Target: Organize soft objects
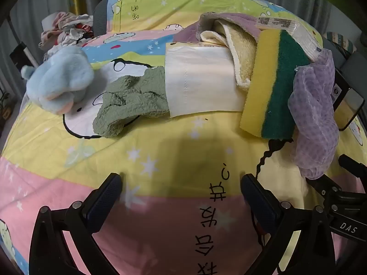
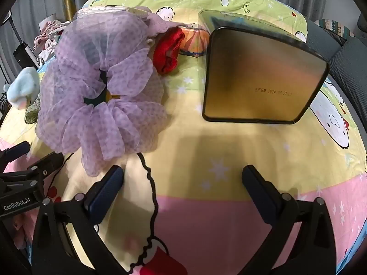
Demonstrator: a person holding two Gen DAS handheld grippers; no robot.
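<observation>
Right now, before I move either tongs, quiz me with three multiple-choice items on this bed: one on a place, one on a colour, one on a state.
1. Where does the green fuzzy cloth lie relative to the white tissue pack?
A. on top of it
B. at its left end, partly tucked under it
C. far off, beside the box

2. Which colours does the sponge show?
A. yellow and dark green
B. pink and blue
C. all white

3. How do the left tongs stand?
A. shut on the sponge
B. shut on the bedsheet
C. open, nothing between them

Answers:
1 B: the cloth spills out from the pack's left edge.
2 A: a yellow foam layer backs a green scouring layer.
3 C: both fingers stand wide apart over the bare bedsheet.
</observation>
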